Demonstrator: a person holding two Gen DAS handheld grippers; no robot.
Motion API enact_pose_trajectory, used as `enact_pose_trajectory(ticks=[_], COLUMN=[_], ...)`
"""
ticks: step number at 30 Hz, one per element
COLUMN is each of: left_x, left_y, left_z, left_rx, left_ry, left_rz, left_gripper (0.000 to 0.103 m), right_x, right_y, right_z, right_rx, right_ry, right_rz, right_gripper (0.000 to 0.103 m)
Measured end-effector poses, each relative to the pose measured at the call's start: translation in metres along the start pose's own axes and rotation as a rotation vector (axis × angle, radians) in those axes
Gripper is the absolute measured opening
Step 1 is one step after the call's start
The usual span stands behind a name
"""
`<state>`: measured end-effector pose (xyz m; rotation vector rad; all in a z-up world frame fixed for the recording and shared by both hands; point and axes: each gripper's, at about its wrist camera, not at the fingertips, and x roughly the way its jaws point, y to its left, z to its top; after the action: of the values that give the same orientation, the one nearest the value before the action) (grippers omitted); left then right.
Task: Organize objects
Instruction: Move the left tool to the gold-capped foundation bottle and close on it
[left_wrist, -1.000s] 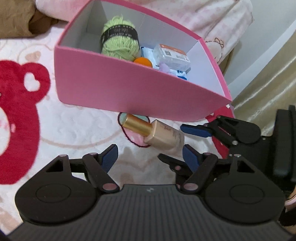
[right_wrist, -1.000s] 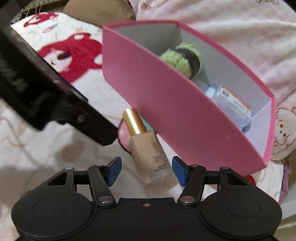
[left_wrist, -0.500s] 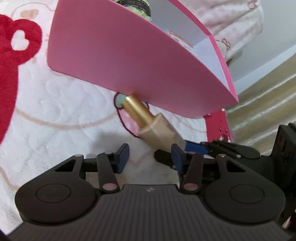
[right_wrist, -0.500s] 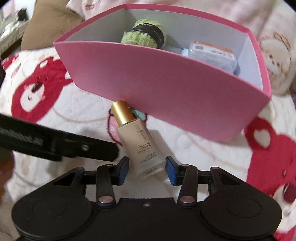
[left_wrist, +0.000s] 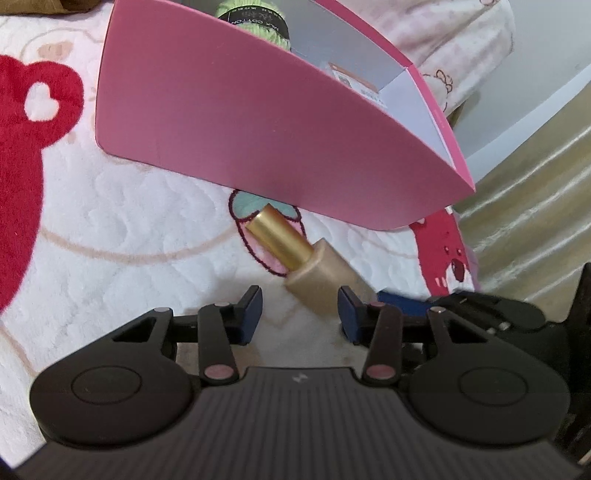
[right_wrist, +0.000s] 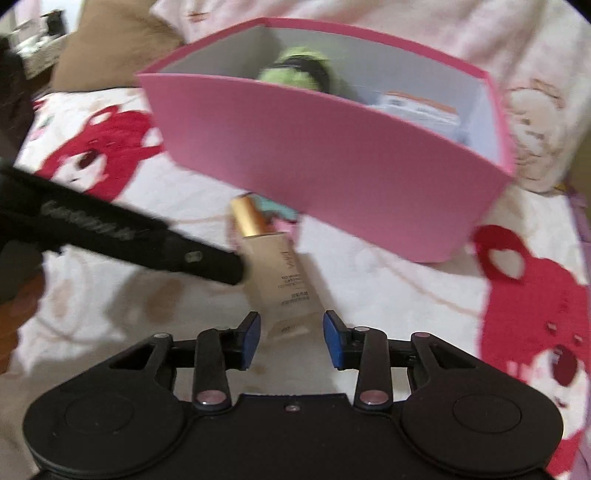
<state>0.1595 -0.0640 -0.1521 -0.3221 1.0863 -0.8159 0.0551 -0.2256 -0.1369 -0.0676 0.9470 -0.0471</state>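
a: foundation bottle (right_wrist: 282, 275) lay on the blanket (left_wrist: 122, 229), beside the pink box (right_wrist: 332, 166).
b: right gripper (right_wrist: 291, 338) straddled its base, jaws just reopening, ungripped; left gripper (left_wrist: 301, 314) closing on nothing. best squeeze squarely first.

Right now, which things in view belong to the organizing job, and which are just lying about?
In the job:
foundation bottle, lying outside the box
pink box
green yarn ball and white packet, already boxed

Lying about:
bear-print blanket
brown cushion
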Motion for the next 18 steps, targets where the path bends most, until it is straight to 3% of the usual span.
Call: enact_pose_trajectory(ticks=[2,7,15,18], left_x=[-0.004,-0.009,0.009,0.023], left_y=[-0.001,0.002,0.007,0.008], left_z=[0.002,0.014,0.039,0.041], left_rx=[0.021,0.048,0.095,0.094], left_ry=[-0.02,-0.04,-0.068,-0.072], left_rz=[0.014,0.042,0.047,0.043], left_gripper=[0.043,0.047,0.049,0.049], right_x=[-0.002,0.001,0.011,0.018], right_y=[-0.007,-0.021,-0.012,-0.009], right_z=[-0.001,-0.002,-0.005,-0.002], right_rx=[0.036,0.111,0.247,0.285], right_ry=[-0.01,0.014,0.001,-0.003], right_rz=[-0.055,-0.099,0.087,0.111], right_gripper=[0.065,0.067,0.068,0.069])
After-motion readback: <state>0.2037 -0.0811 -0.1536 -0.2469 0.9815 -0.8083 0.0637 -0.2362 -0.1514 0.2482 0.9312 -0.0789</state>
